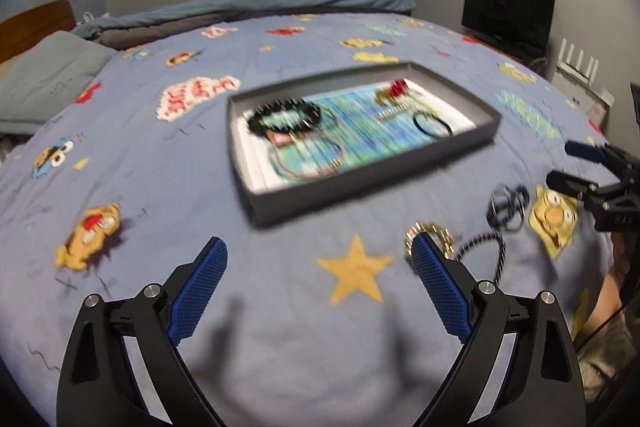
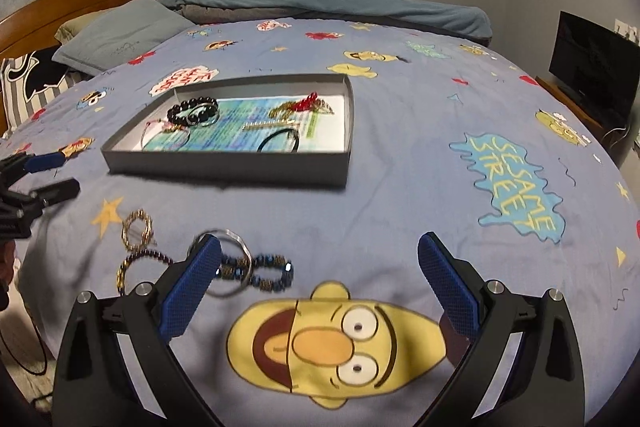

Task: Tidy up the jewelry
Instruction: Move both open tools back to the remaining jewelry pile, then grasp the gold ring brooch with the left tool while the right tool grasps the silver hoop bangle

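Still loose on bed sheet [image 2: 400, 211], near grey tray [image 2: 240, 167]: gold chain ring [image 2: 138, 229], blue bead bracelet [image 2: 256, 269], thin metal ring [image 2: 232, 263]. Judged light, floppy, slippery; pinch bead strand across middle. Left claw [image 1: 320, 259] and right claw [image 2: 320, 259] both spread wide, empty.
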`<state>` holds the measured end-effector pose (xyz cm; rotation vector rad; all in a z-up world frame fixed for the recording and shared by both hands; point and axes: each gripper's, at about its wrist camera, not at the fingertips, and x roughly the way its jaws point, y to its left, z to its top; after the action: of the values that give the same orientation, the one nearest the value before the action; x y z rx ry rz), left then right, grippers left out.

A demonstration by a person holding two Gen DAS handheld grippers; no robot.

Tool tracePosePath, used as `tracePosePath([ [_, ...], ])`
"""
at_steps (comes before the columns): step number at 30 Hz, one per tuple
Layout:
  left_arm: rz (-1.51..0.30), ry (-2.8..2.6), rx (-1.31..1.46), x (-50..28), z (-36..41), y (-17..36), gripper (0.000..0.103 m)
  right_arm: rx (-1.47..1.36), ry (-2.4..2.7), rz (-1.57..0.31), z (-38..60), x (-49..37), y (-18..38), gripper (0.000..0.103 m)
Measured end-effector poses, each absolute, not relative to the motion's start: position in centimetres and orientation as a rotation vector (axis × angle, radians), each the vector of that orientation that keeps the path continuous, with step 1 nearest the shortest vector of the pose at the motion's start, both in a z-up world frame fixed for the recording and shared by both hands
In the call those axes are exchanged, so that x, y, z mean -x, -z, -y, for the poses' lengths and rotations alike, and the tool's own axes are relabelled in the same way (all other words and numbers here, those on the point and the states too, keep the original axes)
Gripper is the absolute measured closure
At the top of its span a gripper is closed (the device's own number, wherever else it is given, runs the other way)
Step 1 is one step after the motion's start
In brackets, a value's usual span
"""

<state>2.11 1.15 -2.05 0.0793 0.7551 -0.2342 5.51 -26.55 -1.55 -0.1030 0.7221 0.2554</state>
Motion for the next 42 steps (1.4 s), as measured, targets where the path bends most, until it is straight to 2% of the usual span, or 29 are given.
tracePosePath([
  [20, -0.739, 0.318, -0.108, -2.2, 3.5, 4.1, 0.013, 0.098, -0.330, -0.768, 25.3, -4.0, 4.3, 0.006],
  [29, -0.764, 0.354, -0.180, -3.4, 6.1, 5.3, 0.036, 0.089, -0.342, -0.775, 25.0, -4.0, 4.5, 0.006],
  [34, -0.790, 0.353, -0.168, -3.7, 5.7, 5.7, 0.044, 0.084, -0.346, -0.774, 25.0, -3.9, 4.5, 0.006],
  [38, -0.790, 0.357, -0.184, -3.2, 5.7, 5.9, 0.045, 0.081, -0.348, -0.772, 25.0, -4.0, 4.4, 0.006],
  [39, -0.789, 0.360, -0.186, -3.1, 5.6, 6.1, 0.048, 0.081, -0.349, -0.771, 24.9, -4.0, 4.4, 0.006],
  [41, -0.787, 0.361, -0.197, -3.0, 5.5, 6.2, 0.062, 0.081, -0.353, -0.771, 24.8, -4.1, 4.4, 0.006],
  [42, -0.785, 0.363, -0.194, -3.0, 5.3, 6.2, 0.062, 0.082, -0.356, -0.772, 24.6, -4.1, 4.5, 0.006],
])
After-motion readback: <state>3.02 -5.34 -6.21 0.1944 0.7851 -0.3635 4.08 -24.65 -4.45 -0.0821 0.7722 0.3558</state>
